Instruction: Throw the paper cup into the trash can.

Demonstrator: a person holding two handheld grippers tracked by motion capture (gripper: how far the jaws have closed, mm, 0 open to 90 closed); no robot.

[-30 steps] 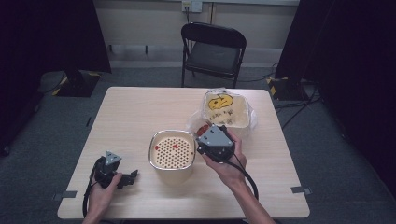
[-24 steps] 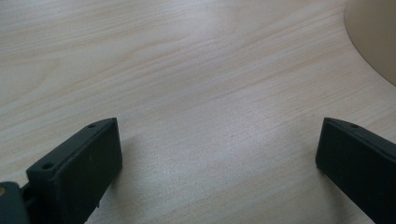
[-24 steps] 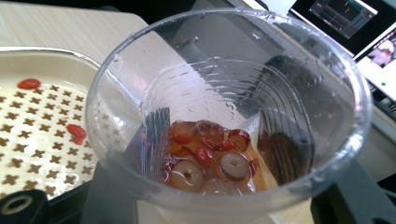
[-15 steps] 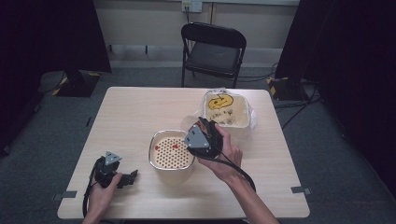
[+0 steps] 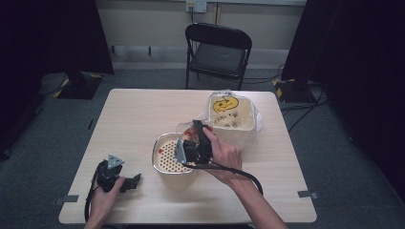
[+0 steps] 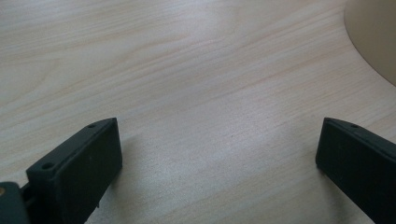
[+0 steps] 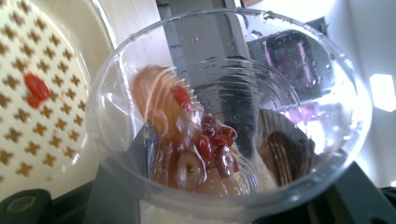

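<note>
right gripper point(image 5: 195, 138) grips cup point(image 7: 224, 116) (tilted)

Table layout with strainer bowl at centre

On the table point(image 5: 143, 114), the strainer bowl point(image 5: 168, 157) sits near the middle, with the bag-lined tub point(image 5: 231, 119) behind it to the right. The cup point(image 7: 224, 116) is tipped at the bowl's right rim, held by the right gripper point(image 5: 193, 143). The left gripper point(image 5: 117, 176) rests at the front left corner. A chair point(image 5: 217, 52) stands behind the table.

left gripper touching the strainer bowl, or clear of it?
Apart. The high view shows bare table between the left gripper and the strainer bowl. In the left gripper view the open jaws frame only wood, with the bowl's edge off in the corner.
</note>
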